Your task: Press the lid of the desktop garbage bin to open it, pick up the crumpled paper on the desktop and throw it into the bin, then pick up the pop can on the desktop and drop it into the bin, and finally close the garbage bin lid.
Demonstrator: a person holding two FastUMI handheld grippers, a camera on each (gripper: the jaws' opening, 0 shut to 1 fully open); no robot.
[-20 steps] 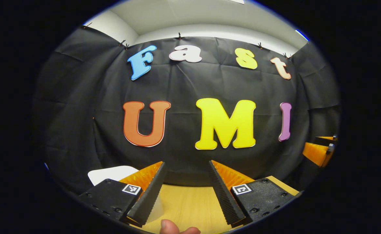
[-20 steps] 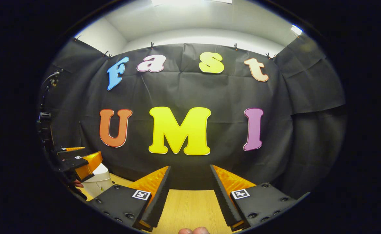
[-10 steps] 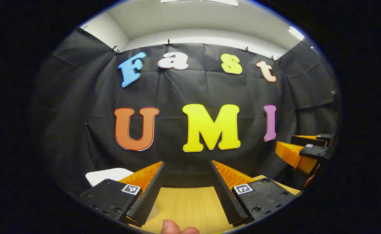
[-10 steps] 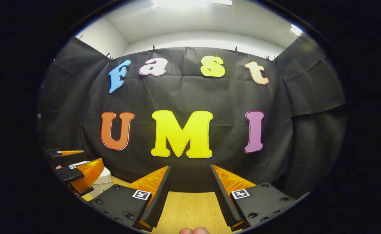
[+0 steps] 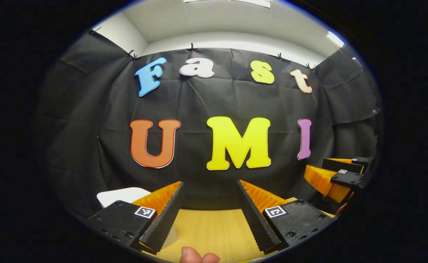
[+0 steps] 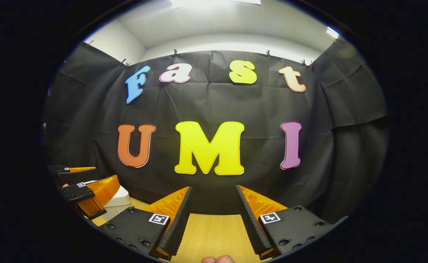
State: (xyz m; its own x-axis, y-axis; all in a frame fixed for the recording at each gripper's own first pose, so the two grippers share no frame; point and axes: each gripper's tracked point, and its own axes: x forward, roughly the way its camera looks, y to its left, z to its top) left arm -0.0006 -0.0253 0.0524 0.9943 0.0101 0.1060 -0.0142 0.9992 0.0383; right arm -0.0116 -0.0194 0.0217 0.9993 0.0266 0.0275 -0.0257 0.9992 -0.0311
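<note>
The white garbage bin [image 5: 120, 196] peeks out behind my left gripper's left finger, only its flat top showing. In the right gripper view the bin [image 6: 120, 200] sits at the far left, partly behind my left gripper [image 6: 84, 184]. My left gripper [image 5: 209, 191] stands open above the wooden table [image 5: 210, 233] with nothing between its fingers. My right gripper [image 6: 212, 195] is open too and holds nothing. It also appears at the right of the left gripper view, right gripper [image 5: 336, 175].
The black cloth wall stands close behind the table's far edge. A fingertip [image 5: 195, 255] of the holding hand shows at the bottom of the left gripper view, and another fingertip [image 6: 217, 259] at the bottom of the right gripper view.
Both views have shifted slightly. The right gripper has come further into the left gripper view and sits lower. The left gripper has drawn nearer in the right gripper view. Both stayed open.
</note>
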